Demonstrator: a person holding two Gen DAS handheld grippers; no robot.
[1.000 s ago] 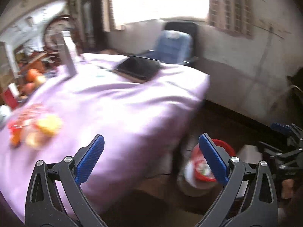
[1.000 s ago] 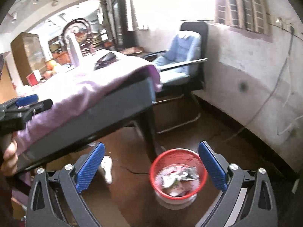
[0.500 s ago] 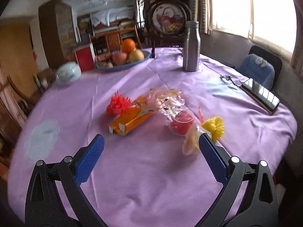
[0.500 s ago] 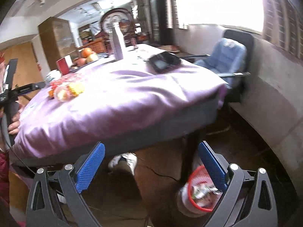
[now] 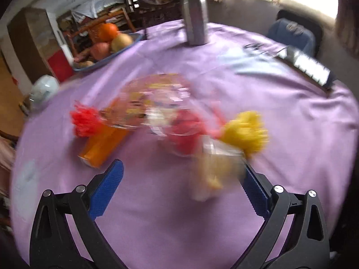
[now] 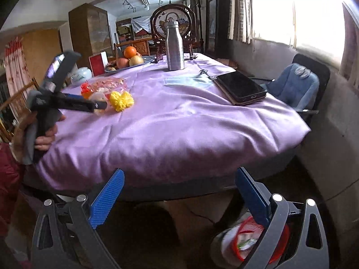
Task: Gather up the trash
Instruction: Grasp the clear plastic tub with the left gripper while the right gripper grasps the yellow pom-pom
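Since half a second ago, our left claw (image 5: pixel 181 186) has pushed in closer over the trash pile, which now fills the middle of its view, while our right claw (image 6: pixel 179 192) has risen from beneath the table edge to look across the top.

We see the trash clustered on the purple tablecloth (image 5: pixel 280 121): a pale crumpled cup-like piece (image 5: pixel 213 174) nearest, a red cup (image 5: pixel 186 132), a yellow pompom (image 5: pixel 246 130), a clear wrapper (image 5: pixel 152 103), an orange carton (image 5: pixel 103 145) and a red pompom (image 5: pixel 84 123). The left claw is spread wide and empty; the pale piece sits just ahead of it, close against the right-hand finger (image 5: pixel 255 190), the rest further out. The right claw is likewise spread and empty, well apart from the pile, with the red bin (image 6: pixel 253 242) on the floor below it.

We judge the risks thus: the left view is blurred by motion, so closing now could miss or knock the light pieces away. The off-centre pale piece might be pushed aside by that finger. The steel bottle (image 6: pixel 174 46), phone (image 6: pixel 241 87) and fruit bowl (image 6: pixel 132 61) lie farther off.
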